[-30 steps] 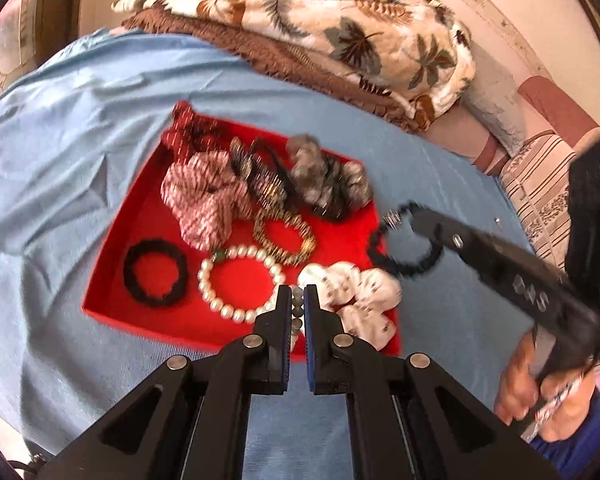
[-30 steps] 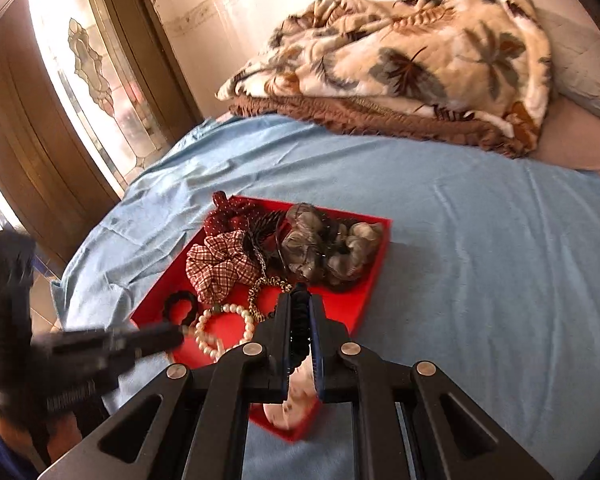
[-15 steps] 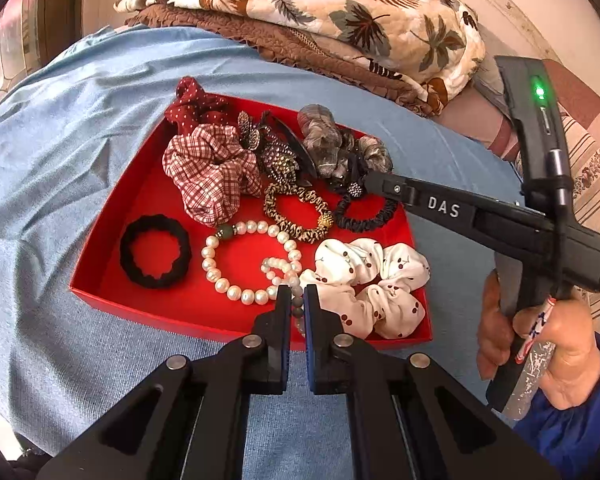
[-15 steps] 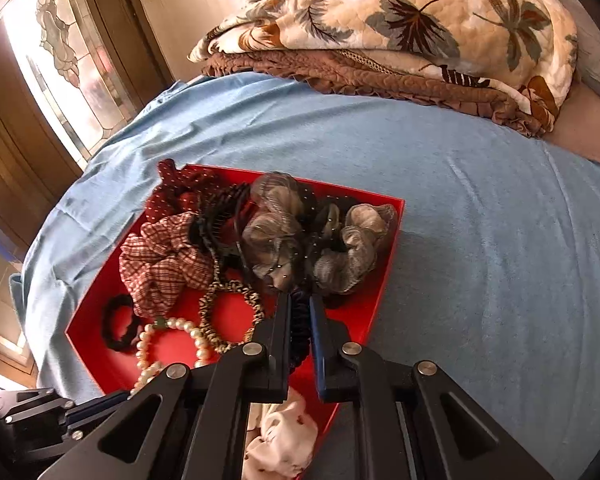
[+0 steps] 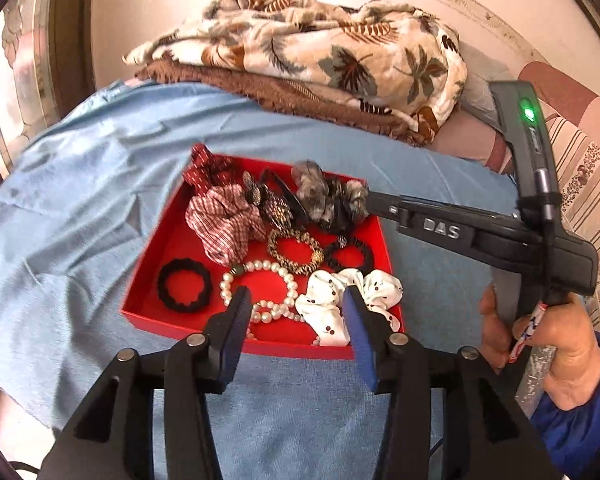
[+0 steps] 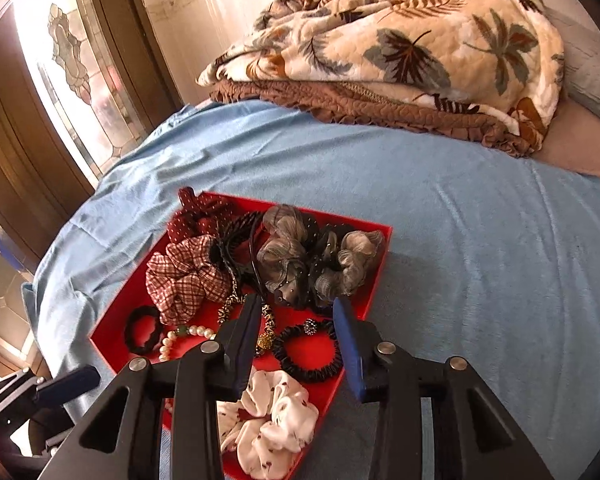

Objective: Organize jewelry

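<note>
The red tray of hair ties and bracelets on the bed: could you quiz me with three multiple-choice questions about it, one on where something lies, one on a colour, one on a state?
1. Where in the shallow red tray does the white spotted fabric scrunchie lie?
A. near corner by the grippers
B. far corner by the blanket
C. outside on the sheet

2. What colour is the sheet under the tray?
A. green
B. light blue
C. white

3. How does the left gripper stand?
A. clamped on the pearl bead bracelet
C. clamped on a scrunchie
B. jaws apart, holding nothing

Answers: 1 A, it lies at the tray's near edge. 2 B, blue cloth shows all round the tray. 3 B, its jaws are opening with nothing gripped.
</note>
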Demonstrator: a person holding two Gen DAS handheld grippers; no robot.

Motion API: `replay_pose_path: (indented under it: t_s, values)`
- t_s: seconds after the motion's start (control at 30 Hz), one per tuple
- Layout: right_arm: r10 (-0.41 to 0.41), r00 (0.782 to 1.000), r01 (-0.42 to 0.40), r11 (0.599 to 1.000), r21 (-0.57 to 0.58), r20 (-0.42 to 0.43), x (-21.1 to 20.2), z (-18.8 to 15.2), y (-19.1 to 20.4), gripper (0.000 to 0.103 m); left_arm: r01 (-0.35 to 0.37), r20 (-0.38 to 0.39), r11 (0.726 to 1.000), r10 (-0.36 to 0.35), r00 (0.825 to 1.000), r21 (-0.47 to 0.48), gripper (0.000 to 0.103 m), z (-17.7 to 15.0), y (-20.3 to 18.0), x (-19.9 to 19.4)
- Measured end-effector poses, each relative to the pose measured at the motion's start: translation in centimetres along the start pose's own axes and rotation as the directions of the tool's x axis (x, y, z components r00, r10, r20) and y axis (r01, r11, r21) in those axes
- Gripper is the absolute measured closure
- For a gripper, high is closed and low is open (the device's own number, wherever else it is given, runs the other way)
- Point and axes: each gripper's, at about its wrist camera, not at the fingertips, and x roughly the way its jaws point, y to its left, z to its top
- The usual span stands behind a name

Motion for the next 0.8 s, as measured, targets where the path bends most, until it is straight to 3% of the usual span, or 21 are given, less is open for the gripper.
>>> replay_pose_path:
  t_s: [0.2,0.37,0.4,0.47,0.57,0.63,0.67,0.8]
  values:
    - [-0.004,1.0,0.003,0.999,0.037,0.031,-3.3,-1.4,-0.8,0.057,-0.098,0.104,0.995,0.098,0.99,-0.007,0.03,0.2,-0.5,-2.8]
    - [-0.012,0.999,0.01,0.998,0.06,0.043,-5.4,-3.5,-1.0,0.054,-0.236,0.224,0.972,0.232,0.947,-0.009,0.015,0.3,-1.1,-5.1]
    - [-0.02,0.999,0.017,0.998,0.065,0.045,-5.9,-4.1,-0.9,0.054,-0.27,0.258,0.963,0.265,0.929,-0.014,0.013,0.2,-1.2,-5.8]
    - [-0.027,0.999,0.024,0.997,0.072,0.045,-6.5,-5.0,-0.9,0.053,-0.341,0.346,0.939,0.331,0.878,-0.035,0.003,0.1,-1.6,-7.2]
    - [-0.044,0.998,0.041,0.996,0.079,0.044,-7.6,-6.4,-0.7,0.053,-0.401,0.444,0.913,0.39,0.807,-0.074,0.0,-0.1,-2.0,-9.6]
    - [-0.051,0.998,0.048,0.996,0.081,0.045,-8.2,-7.1,-0.6,0.053,-0.414,0.468,0.904,0.411,0.782,-0.104,0.0,-0.1,-2.0,-10.7]
    - [-0.053,0.998,0.049,0.995,0.082,0.046,-8.6,-7.4,-0.5,0.053,-0.414,0.465,0.903,0.419,0.78,-0.118,0.0,0.1,-2.0,-11.2]
    - [-0.067,0.996,0.062,0.994,0.086,0.054,-10.2,-8.9,-0.3,0.047,-0.415,0.412,0.9,0.432,0.802,-0.136,0.0,0.3,-1.9,-11.7]
